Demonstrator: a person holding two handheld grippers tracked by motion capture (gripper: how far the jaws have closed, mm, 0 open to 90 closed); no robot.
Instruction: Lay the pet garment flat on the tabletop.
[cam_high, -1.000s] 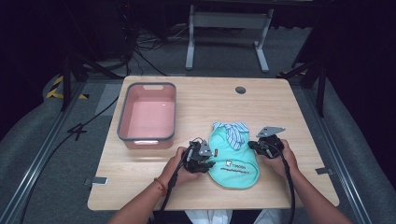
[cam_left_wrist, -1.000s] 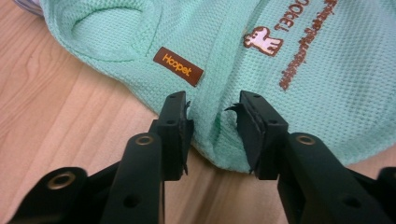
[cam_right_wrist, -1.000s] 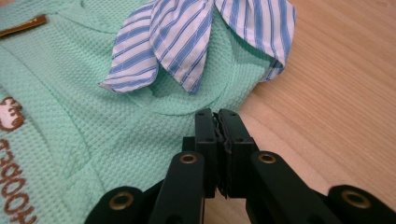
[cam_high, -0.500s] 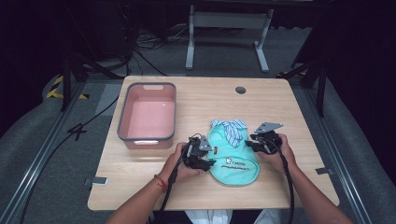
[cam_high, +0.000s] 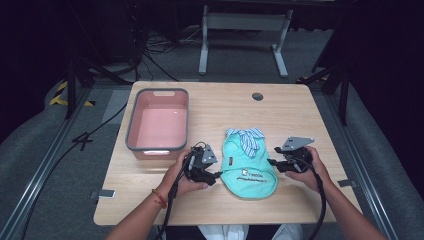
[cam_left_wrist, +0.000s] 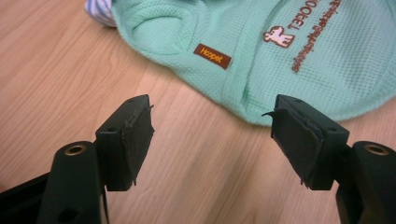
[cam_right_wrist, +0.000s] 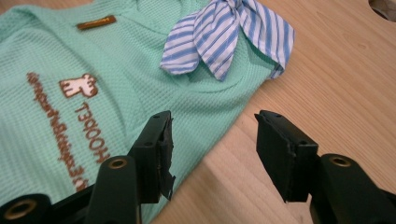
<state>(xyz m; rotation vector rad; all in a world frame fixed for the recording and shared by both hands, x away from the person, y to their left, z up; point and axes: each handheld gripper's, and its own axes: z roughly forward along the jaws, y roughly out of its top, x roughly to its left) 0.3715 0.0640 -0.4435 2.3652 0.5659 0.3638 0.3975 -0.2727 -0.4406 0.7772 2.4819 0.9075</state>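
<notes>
A small mint-green knit garment (cam_high: 247, 165) with a blue-and-white striped collar (cam_high: 247, 136) lies flat on the wooden table, brown lettering (cam_left_wrist: 322, 32) on its front. My left gripper (cam_high: 218, 175) stands open at the garment's left edge, jaws apart over bare wood just short of the hem (cam_left_wrist: 243, 109). My right gripper (cam_high: 272, 162) is open at the garment's right edge; one jaw sits over the green fabric (cam_right_wrist: 116, 84), the other over wood. Nothing is held. The striped collar (cam_right_wrist: 229, 35) lies just beyond the right jaws.
A pink bin (cam_high: 159, 122) with a grey rim stands empty at the table's left. A round cable hole (cam_high: 257, 96) sits near the far edge. Bare wood (cam_high: 295, 115) surrounds the garment. A grey frame stands on the floor behind the table.
Both grippers have closed in on the garment from either side, the right one moving left to reach its edge. The garment lies flatter and more spread out than a second ago.
</notes>
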